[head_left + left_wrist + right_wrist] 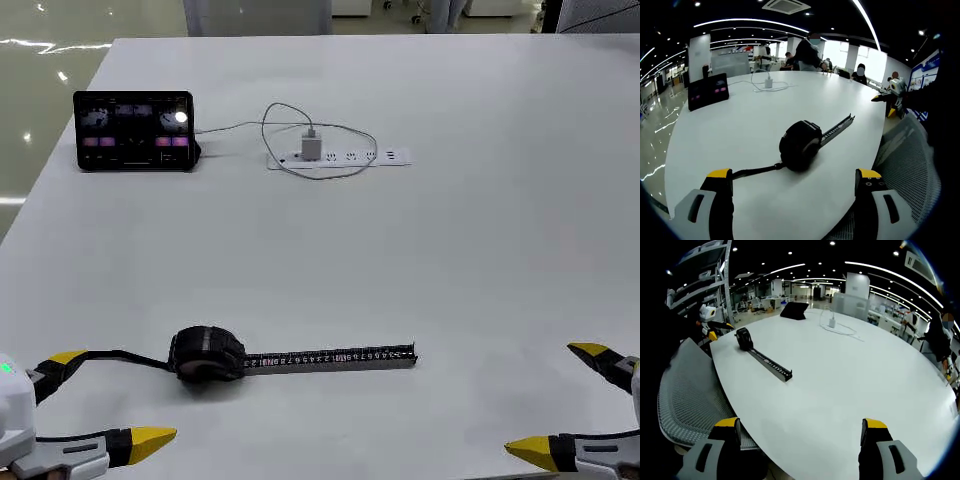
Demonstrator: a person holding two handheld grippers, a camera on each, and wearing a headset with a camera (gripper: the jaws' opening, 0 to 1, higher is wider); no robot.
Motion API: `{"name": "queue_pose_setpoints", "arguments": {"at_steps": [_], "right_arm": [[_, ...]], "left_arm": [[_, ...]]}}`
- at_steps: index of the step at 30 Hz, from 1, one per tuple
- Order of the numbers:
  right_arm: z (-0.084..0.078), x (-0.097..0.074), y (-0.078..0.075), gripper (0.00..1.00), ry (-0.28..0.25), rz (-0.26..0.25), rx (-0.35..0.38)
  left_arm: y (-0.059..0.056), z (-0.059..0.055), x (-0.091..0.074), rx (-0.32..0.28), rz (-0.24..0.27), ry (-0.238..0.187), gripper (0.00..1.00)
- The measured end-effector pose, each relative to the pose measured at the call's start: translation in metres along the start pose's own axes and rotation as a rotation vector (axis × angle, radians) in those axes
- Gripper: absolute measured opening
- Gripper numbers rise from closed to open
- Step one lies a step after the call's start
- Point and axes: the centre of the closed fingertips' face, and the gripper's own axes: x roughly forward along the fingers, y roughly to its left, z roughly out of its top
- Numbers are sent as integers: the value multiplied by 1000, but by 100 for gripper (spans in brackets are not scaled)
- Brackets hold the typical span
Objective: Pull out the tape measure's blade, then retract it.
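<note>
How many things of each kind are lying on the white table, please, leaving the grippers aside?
Tape measure: 1
Tablet: 1
Power strip: 1
Charger with cable: 1
Total: 4

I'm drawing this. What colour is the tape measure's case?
The case is black, clearest in the left gripper view.
</note>
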Motion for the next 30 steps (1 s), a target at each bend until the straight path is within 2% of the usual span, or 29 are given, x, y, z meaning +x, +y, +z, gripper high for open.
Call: {"name": "queue_pose_setpoints", "arguments": {"at_steps": [8,10,13,16,21,27,30], "right_arm": [[-4,-1,3,99,13,6,-11],[-6,0,6,99,24,21,-9],[-7,0,7,99,35,23,-22],[-9,1,9,99,48,44,-17],[-3,0,6,99,68,53,-73],[2,3,0,99,101,74,-99],[4,6,0,99,128,96,-117]], "left_arm": [[3,-3,-2,8,11,16,99],[3,-2,-1,15,12,16,99],[2,3,1,-11,11,16,99],[0,8,4,-5,19,16,99],[-5,19,11,-41,18,6,99],[-12,29,22,-40,17,-14,99],[-13,30,30,-42,34,-3,99]]}}
